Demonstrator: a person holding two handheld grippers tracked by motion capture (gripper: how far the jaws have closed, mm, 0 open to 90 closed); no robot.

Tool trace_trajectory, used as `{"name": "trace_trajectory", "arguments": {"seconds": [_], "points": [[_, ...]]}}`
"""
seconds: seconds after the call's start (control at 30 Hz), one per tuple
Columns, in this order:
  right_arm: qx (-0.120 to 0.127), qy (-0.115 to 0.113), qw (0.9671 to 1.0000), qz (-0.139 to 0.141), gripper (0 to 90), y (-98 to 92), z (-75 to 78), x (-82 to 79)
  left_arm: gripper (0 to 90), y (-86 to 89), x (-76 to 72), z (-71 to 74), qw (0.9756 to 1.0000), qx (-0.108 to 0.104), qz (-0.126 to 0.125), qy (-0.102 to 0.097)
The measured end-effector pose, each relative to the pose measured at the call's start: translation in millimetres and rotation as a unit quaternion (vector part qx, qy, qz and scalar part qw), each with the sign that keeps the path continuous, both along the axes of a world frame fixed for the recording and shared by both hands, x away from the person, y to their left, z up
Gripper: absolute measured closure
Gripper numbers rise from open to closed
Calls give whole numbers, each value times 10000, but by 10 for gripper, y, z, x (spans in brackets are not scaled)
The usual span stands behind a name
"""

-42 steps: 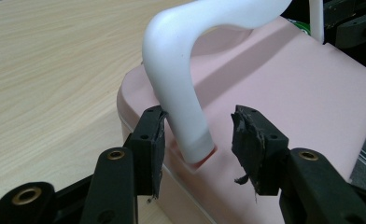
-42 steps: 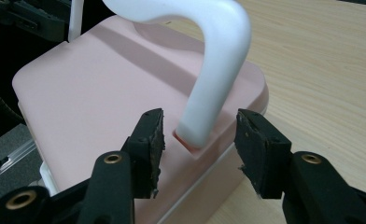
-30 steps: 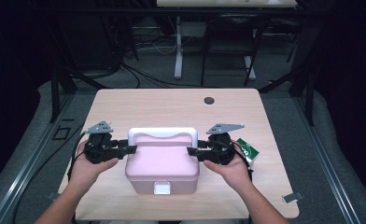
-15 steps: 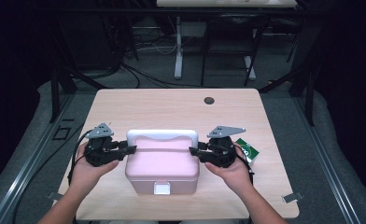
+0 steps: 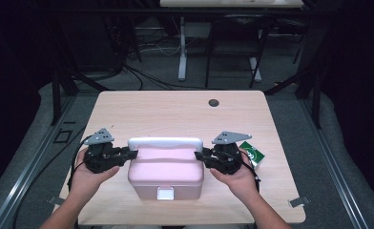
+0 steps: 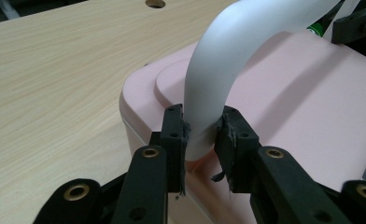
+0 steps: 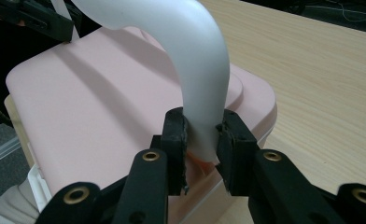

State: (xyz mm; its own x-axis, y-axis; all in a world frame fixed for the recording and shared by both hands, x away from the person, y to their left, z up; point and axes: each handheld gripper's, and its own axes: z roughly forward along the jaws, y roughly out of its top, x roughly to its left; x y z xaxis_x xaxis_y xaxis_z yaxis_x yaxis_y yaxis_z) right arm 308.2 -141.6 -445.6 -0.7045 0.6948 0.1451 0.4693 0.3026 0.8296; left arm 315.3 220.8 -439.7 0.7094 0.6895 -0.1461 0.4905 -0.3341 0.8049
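Both tongs have just been closing and now pinch the white handle (image 5: 165, 142) ends: left tongs (image 6: 200, 135), right tongs (image 7: 200, 135). Pink box (image 5: 166, 172) sits lower centre on the surface (image 5: 175, 112). Likely next: lift evenly.

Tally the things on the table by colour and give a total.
Pink: 1, the box, its white handle clamped at each end by the left gripper and right gripper.
Green: 1, the packet.
Total: 2

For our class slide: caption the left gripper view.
Left gripper jaws clamp the white handle of a pink box.
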Motion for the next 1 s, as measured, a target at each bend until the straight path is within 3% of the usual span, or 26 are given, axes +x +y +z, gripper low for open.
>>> {"name": "trace_trajectory", "arguments": {"seconds": [0.6,0.83,0.97,1.0], "points": [[-27,5,9999,105,744,-47,8,-171,734,-20,-116,15,9998,43,-169,60],[-56,57,9999,98,745,-49,29,-154,736,-24,-104,57,9997,95,-186,107],[97,36,9999,48,746,-73,79,-126,735,-13,-79,116,9998,19,-171,101],[273,62,9994,201,746,-84,87,-108,735,-16,-63,156,9998,10,-147,95]]}}
